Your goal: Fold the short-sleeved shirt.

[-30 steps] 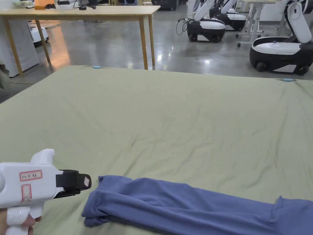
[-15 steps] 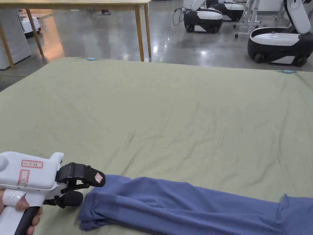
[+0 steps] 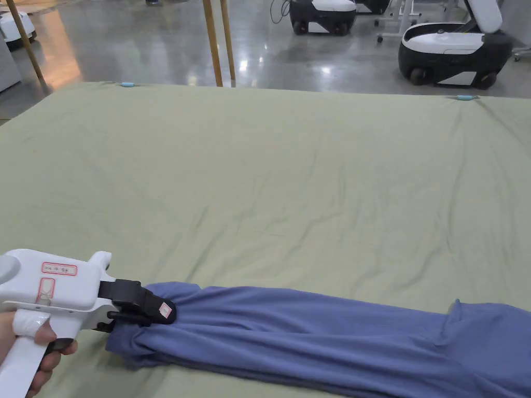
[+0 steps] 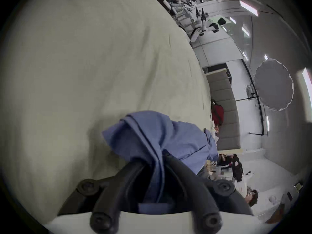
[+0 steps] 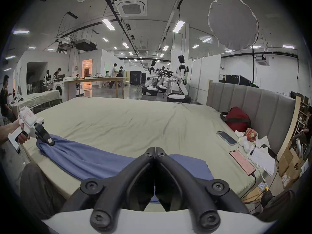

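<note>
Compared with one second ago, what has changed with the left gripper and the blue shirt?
The left gripper moved right to the blue shirt, opened, then closed its fingers on the shirt's bunched end. The shirt otherwise stays stretched along the green sheet.

The head view looked down from above the near edge of the bed [image 3: 290,171], facing twelve o'clock across the green sheet toward the parked robots [image 3: 451,46] on the floor beyond. The left gripper view sat very close to the blue shirt [image 4: 162,136], rolled sideways, so the bed rose toward nine o'clock and the room toward three. The right gripper view rode low and level at the near edge, facing twelve o'clock, with the headboard [image 5: 249,102] at two o'clock. All three views shared the shirt and the sheet; the head and right gripper views shared the left gripper [image 5: 49,140].
</note>
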Demonstrator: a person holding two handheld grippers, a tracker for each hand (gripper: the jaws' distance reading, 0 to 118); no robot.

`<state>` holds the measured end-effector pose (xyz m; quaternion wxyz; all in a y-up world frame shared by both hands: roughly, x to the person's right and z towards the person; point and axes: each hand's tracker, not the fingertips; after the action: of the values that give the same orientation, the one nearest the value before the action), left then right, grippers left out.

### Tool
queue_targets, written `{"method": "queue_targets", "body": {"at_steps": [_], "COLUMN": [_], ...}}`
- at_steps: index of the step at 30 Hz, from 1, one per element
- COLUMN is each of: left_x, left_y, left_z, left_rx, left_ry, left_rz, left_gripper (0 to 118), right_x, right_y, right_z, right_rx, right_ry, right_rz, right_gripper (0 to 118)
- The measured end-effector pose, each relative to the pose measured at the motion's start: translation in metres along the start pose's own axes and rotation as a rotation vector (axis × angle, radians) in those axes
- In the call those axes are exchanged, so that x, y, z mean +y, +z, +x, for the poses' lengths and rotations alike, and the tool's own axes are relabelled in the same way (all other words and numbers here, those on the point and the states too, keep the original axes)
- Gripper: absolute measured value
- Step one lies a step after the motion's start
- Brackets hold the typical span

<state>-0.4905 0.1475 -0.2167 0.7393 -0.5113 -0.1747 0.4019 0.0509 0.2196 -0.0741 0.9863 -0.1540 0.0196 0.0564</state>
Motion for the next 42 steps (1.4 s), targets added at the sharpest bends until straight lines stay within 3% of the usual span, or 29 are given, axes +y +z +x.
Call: {"method": "queue_targets", "body": {"at_steps": [9,14,19,23,29,32,33,35,36,39,40,41,42], "left_x": [-0.016,-0.031,-0.045,-0.053,-0.067,-0.082,-0.085,-0.093,-0.091,-0.097,-0.094,-0.094,-0.095], "left_y": [0.088,0.086,0.045,-0.007,-0.105,-0.15,-0.163,-0.186,-0.193,-0.174,-0.159,-0.143,-0.124], "left_z": [0.028,0.085,0.163,0.206,0.235,0.242,0.241,0.236,0.232,0.235,0.237,0.237,0.234], "left_rx": [0.091,0.184,0.287,0.29,0.327,0.377,0.383,0.34,0.324,0.259,0.238,0.2,0.172], "left_ry": [-0.01,-0.104,-0.261,-0.301,-0.324,-0.401,-0.397,-0.411,-0.415,-0.413,-0.409,-0.413,-0.402], "left_rz": [0.174,0.171,0.149,0.114,-0.006,-0.014,-0.027,-0.115,-0.133,-0.077,-0.025,0.006,0.038], "left_gripper": [6,6,6,6,6,7,15,100,118,111,103,88,58], "right_x": [0.01,0.019,0.024,0.022,0.019,0.016,0.016,0.014,0.014,0.012,0.012,0.011,0.01], "right_y": [-0.004,-0.016,-0.016,-0.013,-0.004,-0.002,-0.002,-0.003,-0.003,-0.003,-0.003,-0.004,-0.006], "right_z": [0.011,0.01,0.009,0.014,0.026,0.033,0.035,0.04,0.042,0.049,0.05,0.052,0.052], "right_rx": [-0.033,-0.069,-0.085,-0.075,-0.082,-0.089,-0.092,-0.097,-0.101,-0.106,-0.106,-0.103,-0.099], "right_ry": [-0.027,-0.015,-0.025,-0.048,-0.036,-0.045,-0.047,-0.049,-0.049,-0.062,-0.067,-0.071,-0.077], "right_rz": [0.075,0.111,0.115,0.103,0.089,0.079,0.074,0.064,0.059,0.051,0.045,0.041,0.035], "right_gripper": [1,1,1,1,1,1,1,1,1,1,1,1,1]}}
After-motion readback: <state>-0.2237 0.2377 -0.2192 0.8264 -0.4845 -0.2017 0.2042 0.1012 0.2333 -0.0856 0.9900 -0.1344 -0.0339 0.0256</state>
